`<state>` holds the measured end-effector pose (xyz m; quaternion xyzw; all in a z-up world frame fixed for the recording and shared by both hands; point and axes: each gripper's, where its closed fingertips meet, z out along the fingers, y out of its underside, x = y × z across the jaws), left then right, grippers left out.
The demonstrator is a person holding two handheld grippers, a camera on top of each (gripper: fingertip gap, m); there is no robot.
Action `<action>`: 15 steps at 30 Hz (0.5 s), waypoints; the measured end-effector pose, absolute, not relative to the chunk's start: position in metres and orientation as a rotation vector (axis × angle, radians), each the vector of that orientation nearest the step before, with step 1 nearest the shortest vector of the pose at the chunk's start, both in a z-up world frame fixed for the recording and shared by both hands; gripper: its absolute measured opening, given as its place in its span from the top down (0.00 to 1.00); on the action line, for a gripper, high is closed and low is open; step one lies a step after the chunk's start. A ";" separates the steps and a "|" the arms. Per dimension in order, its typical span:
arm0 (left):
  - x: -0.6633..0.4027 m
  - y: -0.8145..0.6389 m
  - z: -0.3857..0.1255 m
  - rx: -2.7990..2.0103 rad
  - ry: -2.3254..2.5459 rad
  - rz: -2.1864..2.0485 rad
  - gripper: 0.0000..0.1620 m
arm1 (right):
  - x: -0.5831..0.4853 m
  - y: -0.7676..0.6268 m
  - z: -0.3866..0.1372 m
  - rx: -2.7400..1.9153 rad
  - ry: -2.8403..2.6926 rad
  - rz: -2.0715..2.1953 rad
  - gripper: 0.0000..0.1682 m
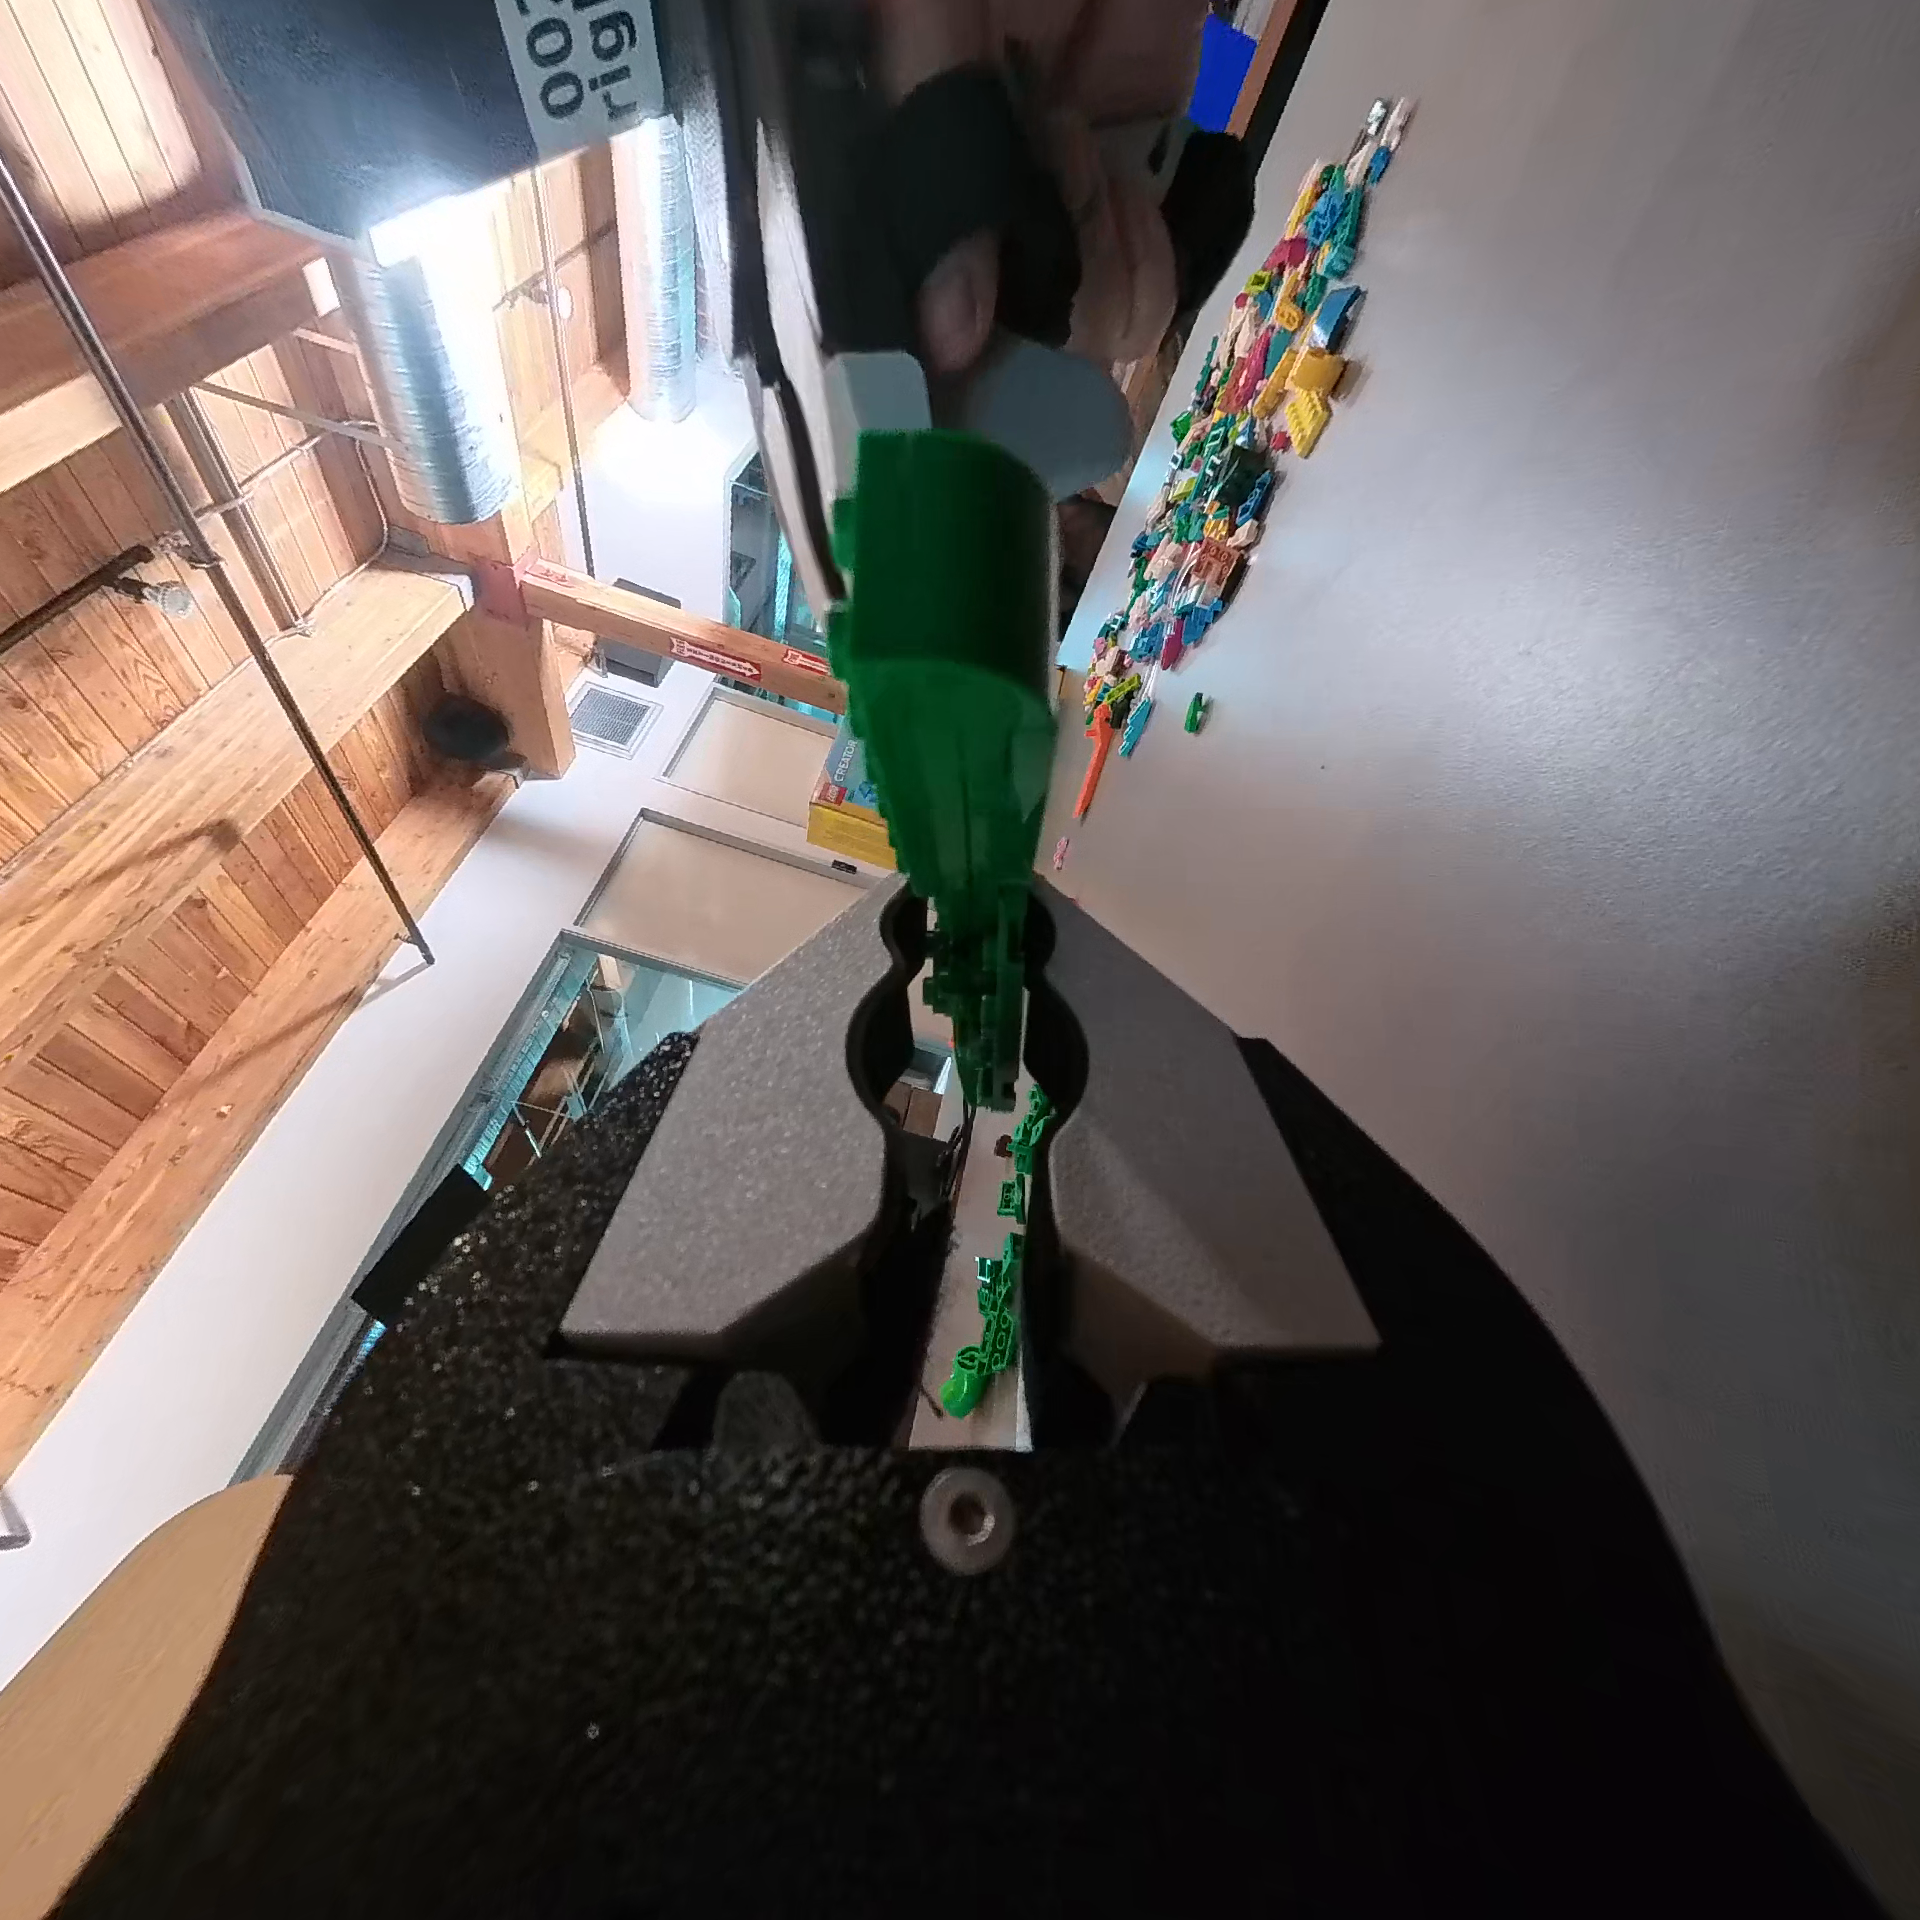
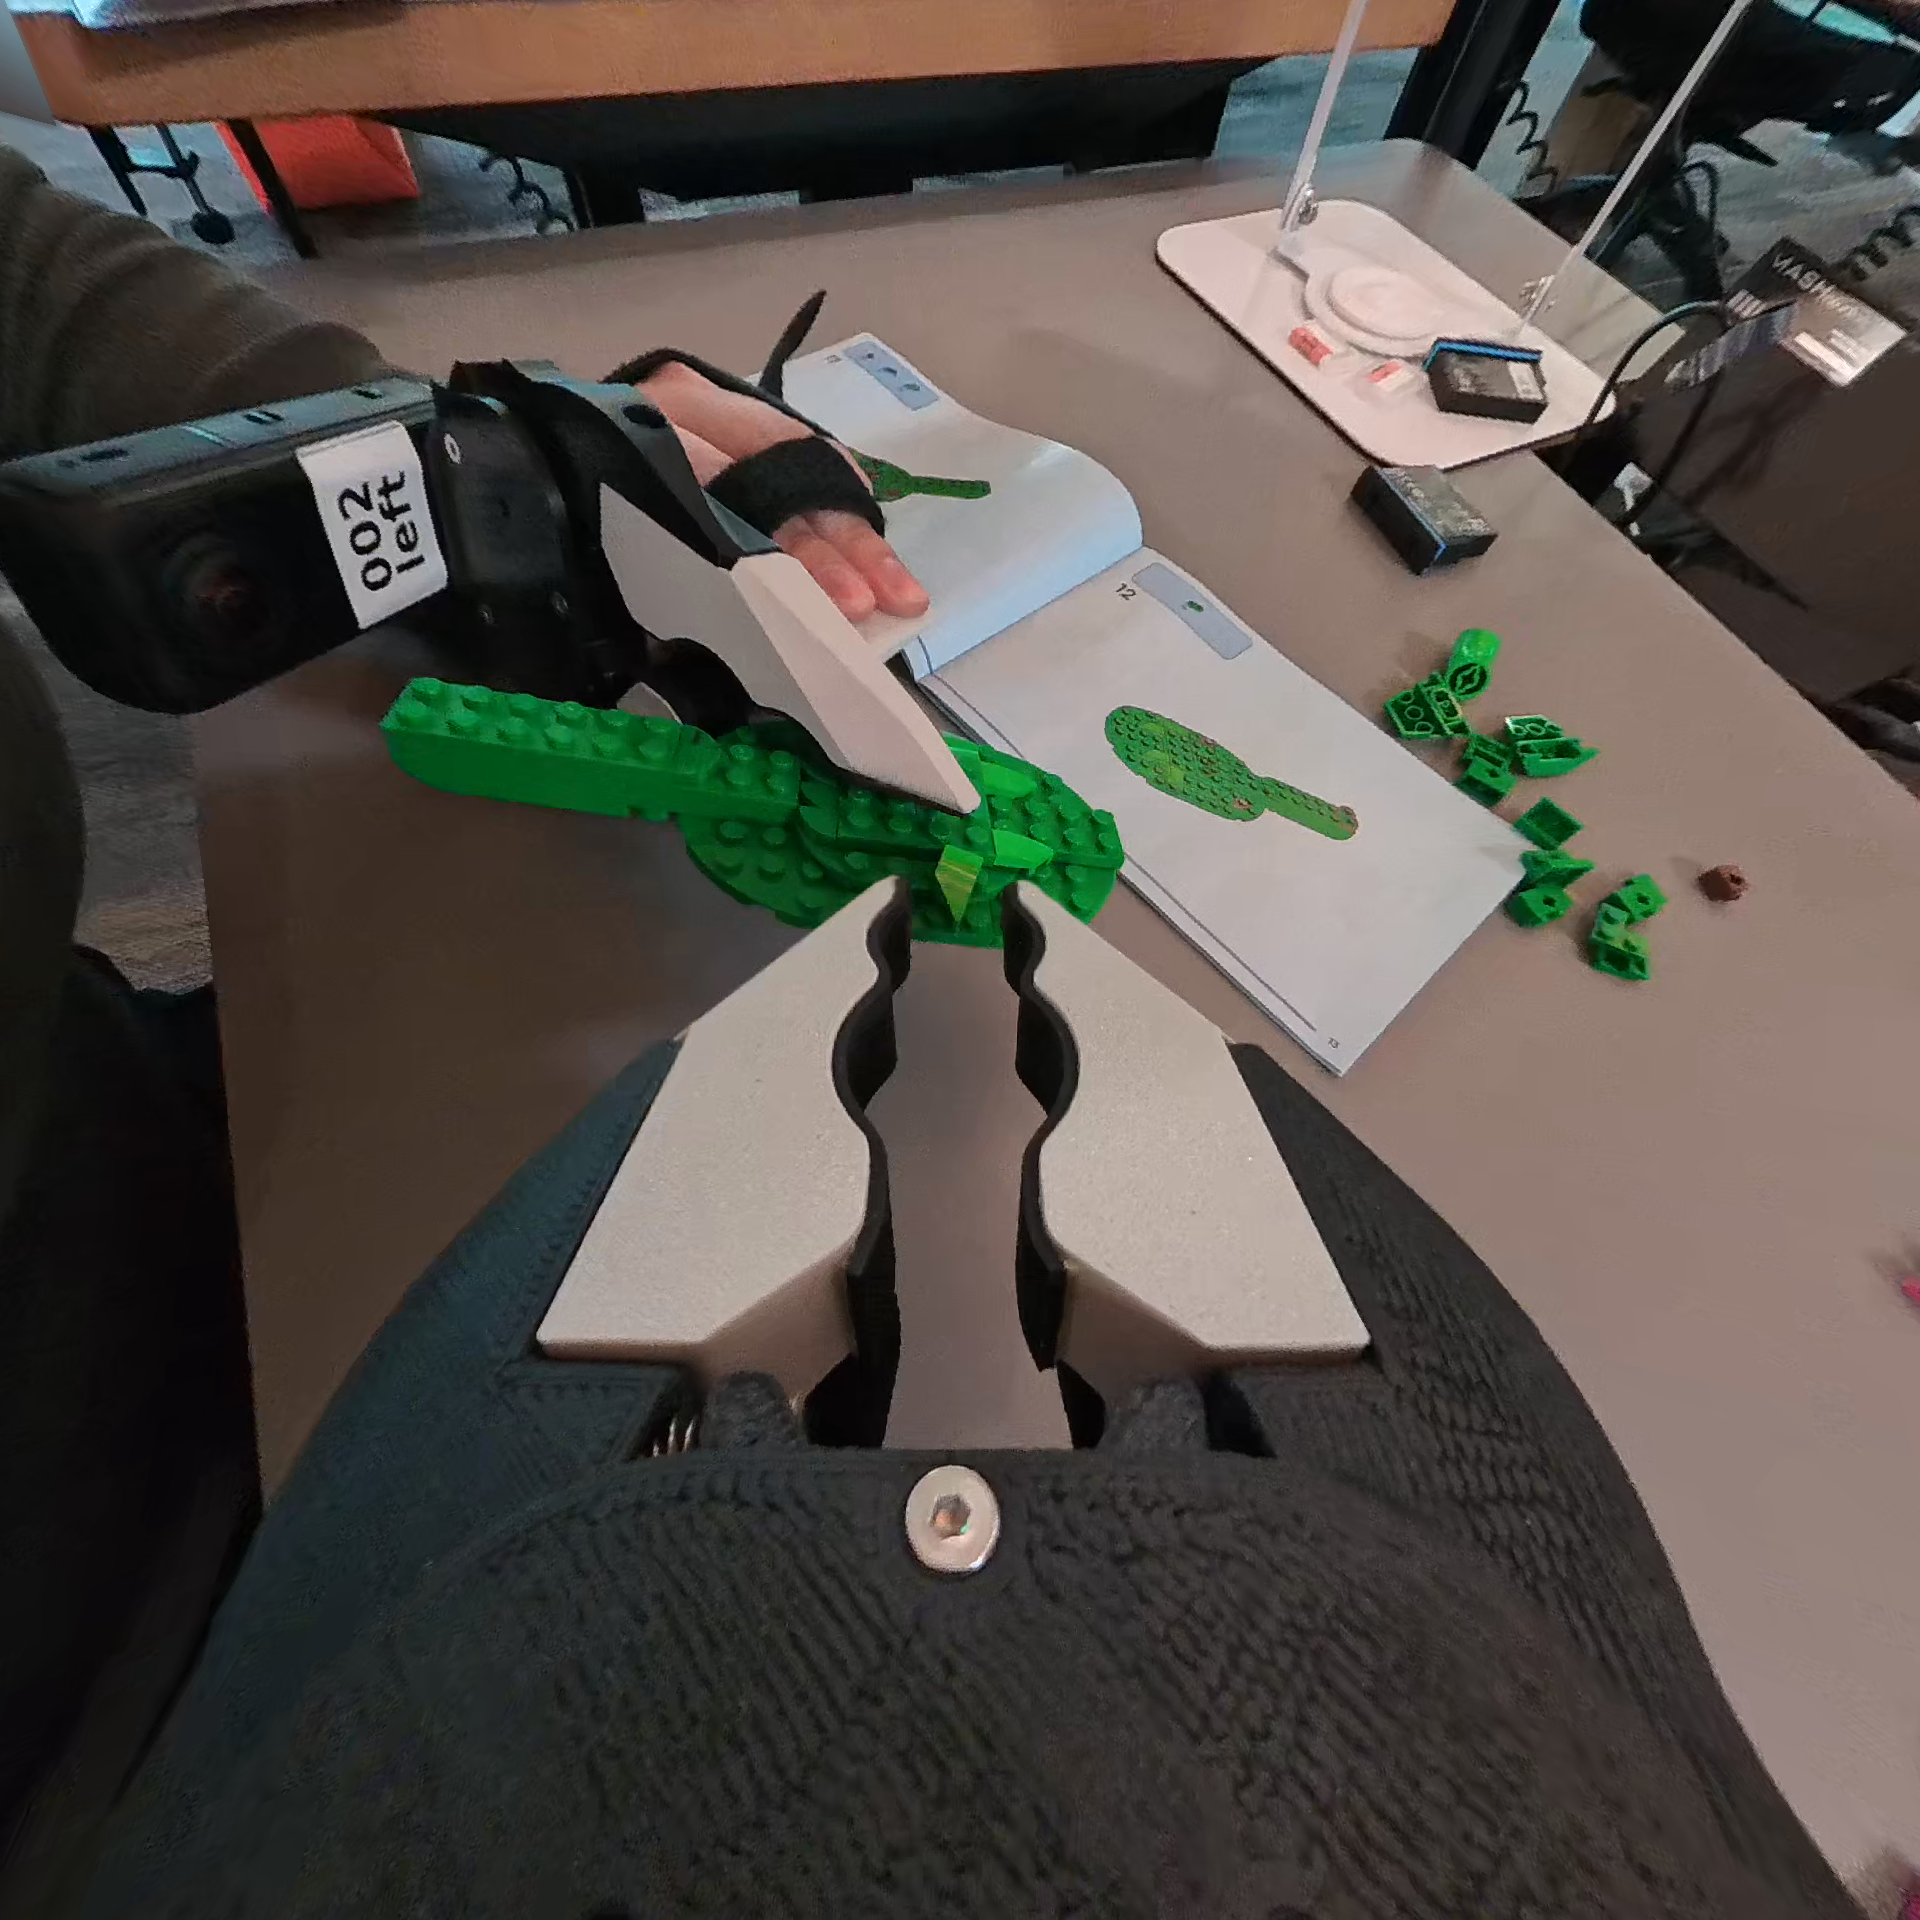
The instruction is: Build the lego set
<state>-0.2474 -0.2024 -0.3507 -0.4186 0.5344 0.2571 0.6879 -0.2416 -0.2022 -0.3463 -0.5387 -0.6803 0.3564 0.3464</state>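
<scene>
Two hand-held grippers work our green lego build (image 2: 790, 821) at mid-frame: left (image 2: 961, 805) clamping its rigid, light plate edge, right (image 2: 956, 899) hovering parted.

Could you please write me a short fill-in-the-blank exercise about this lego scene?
1. The lego build held by the left gripper is coloured ____.
2. The open instruction booklet lies on the ____.
3. The right gripper's jaws stand ____, gripping nothing.
4. The loose green pieces lie beside the ____.

Missing words: green; table; open; booklet
</scene>
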 end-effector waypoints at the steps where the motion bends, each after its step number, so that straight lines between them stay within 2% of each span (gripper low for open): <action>1: -0.247 -0.203 -0.351 -0.937 1.196 0.575 0.92 | -0.241 -0.202 -0.347 -1.401 -1.768 0.921 0.91; 15: -0.244 -0.204 -0.352 -0.924 1.212 0.583 0.92 | -0.245 -0.202 -0.351 -1.501 -1.738 1.034 0.96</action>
